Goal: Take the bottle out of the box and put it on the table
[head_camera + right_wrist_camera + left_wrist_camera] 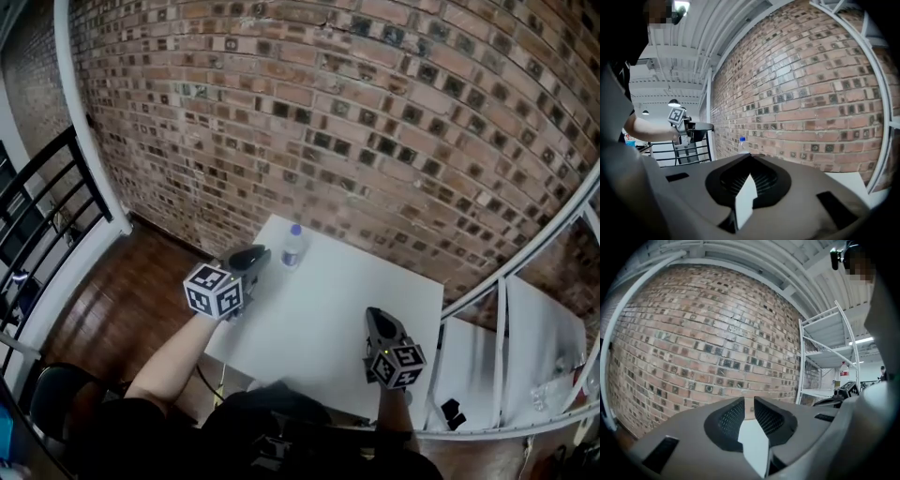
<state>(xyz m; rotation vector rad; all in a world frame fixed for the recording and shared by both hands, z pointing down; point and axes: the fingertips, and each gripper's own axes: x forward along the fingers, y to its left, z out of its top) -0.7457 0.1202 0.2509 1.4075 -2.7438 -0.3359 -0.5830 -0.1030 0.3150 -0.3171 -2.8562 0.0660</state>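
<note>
Noted: bottle (292,246) upright at far counter (319,319) edge; left gripper (251,256) just beside it, fingers nearly closed, empty; right gripper (378,323) fingers closed. Risk: if I swing left carelessly, I knock it off.

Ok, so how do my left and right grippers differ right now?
The left gripper's jaws stand slightly apart with nothing between them; the right gripper's jaws meet at the tips. In the head view the left gripper is close to the bottle at the table's far corner, while the right gripper hangs over the table's near side, well away from the bottle. Both are empty.
</note>
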